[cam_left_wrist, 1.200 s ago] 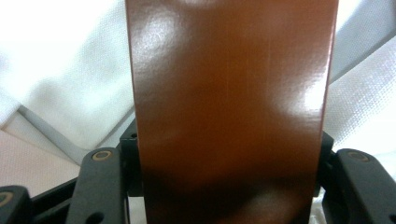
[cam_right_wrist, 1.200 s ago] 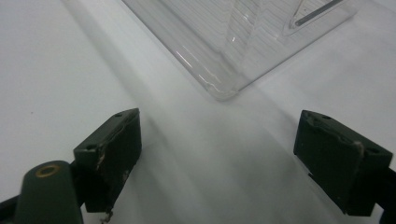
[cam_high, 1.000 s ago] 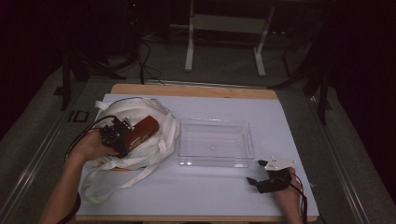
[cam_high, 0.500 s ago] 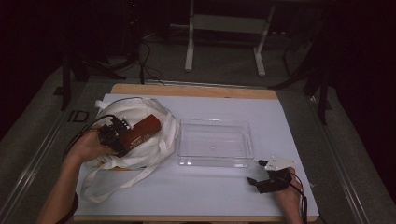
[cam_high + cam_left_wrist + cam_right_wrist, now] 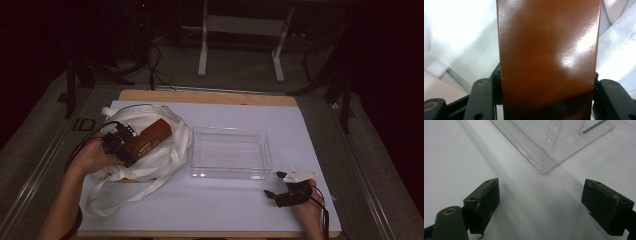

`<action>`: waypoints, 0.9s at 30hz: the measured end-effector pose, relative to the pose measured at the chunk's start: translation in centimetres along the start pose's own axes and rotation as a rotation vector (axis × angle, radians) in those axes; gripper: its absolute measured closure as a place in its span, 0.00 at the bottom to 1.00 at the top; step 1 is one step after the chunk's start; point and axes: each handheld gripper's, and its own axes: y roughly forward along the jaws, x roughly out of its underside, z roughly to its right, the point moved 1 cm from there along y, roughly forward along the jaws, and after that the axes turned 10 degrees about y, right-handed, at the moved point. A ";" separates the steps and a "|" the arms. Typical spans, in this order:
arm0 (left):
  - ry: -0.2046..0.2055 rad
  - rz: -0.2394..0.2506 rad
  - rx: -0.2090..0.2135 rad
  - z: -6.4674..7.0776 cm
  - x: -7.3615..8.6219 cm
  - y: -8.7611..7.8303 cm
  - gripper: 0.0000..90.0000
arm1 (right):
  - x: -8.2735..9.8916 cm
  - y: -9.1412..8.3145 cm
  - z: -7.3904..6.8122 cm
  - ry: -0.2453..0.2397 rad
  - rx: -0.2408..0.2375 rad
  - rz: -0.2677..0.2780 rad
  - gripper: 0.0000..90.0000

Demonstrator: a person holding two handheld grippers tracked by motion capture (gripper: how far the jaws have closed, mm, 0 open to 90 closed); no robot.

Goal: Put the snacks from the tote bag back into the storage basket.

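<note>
A glossy brown box (image 5: 151, 135) lies tilted over a crumpled white cloth bag (image 5: 150, 165) at the table's left. My left gripper (image 5: 131, 148) is shut on the box's near end. In the left gripper view the brown box (image 5: 547, 57) stands between both black jaws, with the white bag (image 5: 461, 37) behind it. A clear plastic tray (image 5: 230, 175) stands empty at the middle. My right gripper (image 5: 274, 185) rests open on the white tabletop, just off the tray's near right corner. In the right gripper view nothing is between the right gripper's (image 5: 549, 202) jaws, and the tray's corner (image 5: 544, 147) lies ahead.
The bag's long straps (image 5: 115, 200) trail toward the table's front left edge. A white sheet (image 5: 210, 205) covers the wooden table. Dark floor, cables and a table frame (image 5: 240, 30) lie beyond the far edge.
The left hand with the brown box has barely shifted over the bag. The right gripper has kept still.
</note>
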 end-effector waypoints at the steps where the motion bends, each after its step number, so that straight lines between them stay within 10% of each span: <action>1: 0.000 0.003 -0.002 0.0 0.0 -0.1 0.49 | 0.0 0.0 0.0 0.001 0.000 -0.001 0.17; 27: 0.036 0.109 -0.025 0.3 0.4 -3.3 0.49 | 0.0 0.0 0.0 0.000 0.001 0.000 0.17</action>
